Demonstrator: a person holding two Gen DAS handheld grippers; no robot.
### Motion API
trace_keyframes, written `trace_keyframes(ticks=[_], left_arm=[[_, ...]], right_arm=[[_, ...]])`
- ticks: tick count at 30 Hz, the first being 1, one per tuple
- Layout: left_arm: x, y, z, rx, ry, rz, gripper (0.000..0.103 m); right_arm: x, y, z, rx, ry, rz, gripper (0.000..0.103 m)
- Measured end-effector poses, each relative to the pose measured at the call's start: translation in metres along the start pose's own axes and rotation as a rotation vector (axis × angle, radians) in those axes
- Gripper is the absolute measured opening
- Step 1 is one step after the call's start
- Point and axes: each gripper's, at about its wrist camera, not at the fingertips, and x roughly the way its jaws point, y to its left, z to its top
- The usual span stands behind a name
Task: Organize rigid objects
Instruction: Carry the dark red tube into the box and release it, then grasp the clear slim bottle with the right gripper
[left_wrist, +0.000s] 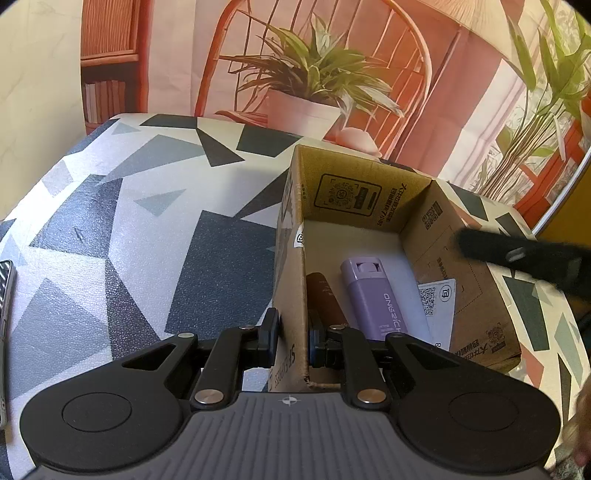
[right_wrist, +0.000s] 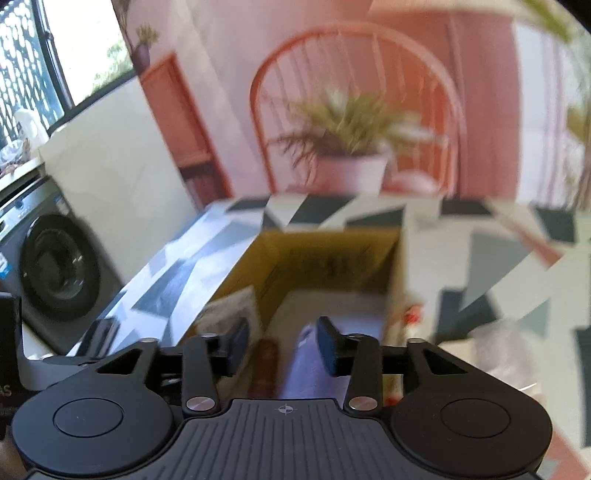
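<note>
An open cardboard box (left_wrist: 354, 192) stands on the patterned table. Inside lie a purple rectangular case (left_wrist: 373, 295) and a dark brown tube (left_wrist: 325, 299). My left gripper (left_wrist: 291, 341) is shut on the box's left wall, one finger outside and one inside. In the blurred right wrist view my right gripper (right_wrist: 282, 345) is open and empty above the box (right_wrist: 332, 258), with the brown tube (right_wrist: 264, 365) and purple case (right_wrist: 310, 365) below its fingers. Its dark finger (left_wrist: 517, 254) shows over the box's right side in the left wrist view.
The table has a grey, black and white triangle pattern (left_wrist: 147, 221). A phone-like object (left_wrist: 5, 295) lies at the far left edge. A pink backdrop with a printed chair and plant stands behind. A washing machine (right_wrist: 55, 266) is at the left. A blurred pale object (right_wrist: 502, 339) lies right of the box.
</note>
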Motion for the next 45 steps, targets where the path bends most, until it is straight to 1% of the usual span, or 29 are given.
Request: trace_keyframes(ticks=[1, 3, 6, 7, 9, 11, 12, 14, 17, 19, 23, 25, 29, 31, 35, 36, 37, 41, 45], left_arm=[[0.0, 0.0, 0.0, 0.001, 0.001, 0.001, 0.016], [0.0, 0.0, 0.0, 0.002, 0.0, 0.002, 0.016], [0.0, 0.0, 0.0, 0.002, 0.0, 0.002, 0.016], [0.0, 0.0, 0.0, 0.002, 0.0, 0.002, 0.016], [0.0, 0.0, 0.001, 0.001, 0.001, 0.002, 0.016], [0.0, 0.0, 0.0, 0.003, 0.002, 0.004, 0.016], [0.0, 0.0, 0.001, 0.004, 0.002, 0.005, 0.016], [0.0, 0.0, 0.0, 0.003, 0.003, 0.006, 0.016], [0.0, 0.001, 0.0, 0.003, 0.003, 0.006, 0.016], [0.0, 0.001, 0.0, 0.003, 0.003, 0.006, 0.016], [0.0, 0.001, 0.0, 0.003, 0.003, 0.006, 0.016], [0.0, 0.001, 0.001, 0.003, 0.003, 0.006, 0.016], [0.0, 0.0, 0.0, 0.004, 0.003, 0.006, 0.016], [0.0, 0.0, 0.0, 0.004, 0.003, 0.006, 0.016], [0.0, 0.0, 0.0, 0.004, 0.003, 0.006, 0.016], [0.0, 0.001, 0.0, 0.004, 0.003, 0.006, 0.016], [0.0, 0.0, 0.0, 0.003, 0.003, 0.006, 0.016], [0.0, 0.0, 0.0, 0.003, 0.003, 0.006, 0.016], [0.0, 0.0, 0.0, 0.003, 0.003, 0.006, 0.016]], right_arm=[[-0.008, -0.006, 0.001, -0.005, -0.028, -0.022, 0.054], [-0.022, -0.02, 0.001, -0.006, -0.068, -0.061, 0.055], [-0.036, -0.05, -0.006, 0.005, -0.088, -0.146, 0.063], [-0.039, -0.061, -0.009, 0.007, -0.086, -0.18, 0.066], [-0.043, -0.081, -0.02, 0.012, -0.069, -0.252, 0.068], [-0.046, -0.096, -0.031, 0.016, -0.058, -0.307, 0.073], [-0.047, -0.104, -0.037, 0.019, -0.049, -0.339, 0.077], [-0.046, -0.113, -0.049, 0.01, -0.033, -0.377, 0.078], [-0.041, -0.121, -0.069, -0.028, 0.006, -0.435, 0.077], [-0.038, -0.126, -0.079, -0.018, 0.023, -0.448, 0.068], [-0.036, -0.133, -0.086, 0.022, 0.036, -0.464, 0.059], [-0.034, -0.136, -0.087, 0.025, 0.048, -0.465, 0.051], [-0.029, -0.135, -0.087, 0.016, 0.063, -0.445, 0.045], [-0.024, -0.132, -0.088, 0.001, 0.078, -0.441, 0.037], [-0.02, -0.132, -0.088, 0.001, 0.079, -0.437, 0.026], [-0.02, -0.132, -0.087, 0.003, 0.081, -0.437, 0.019], [-0.02, -0.132, -0.087, 0.001, 0.084, -0.443, 0.016], [-0.023, -0.141, -0.088, 0.033, 0.095, -0.449, 0.015], [-0.026, -0.15, -0.091, 0.068, 0.11, -0.481, 0.015]])
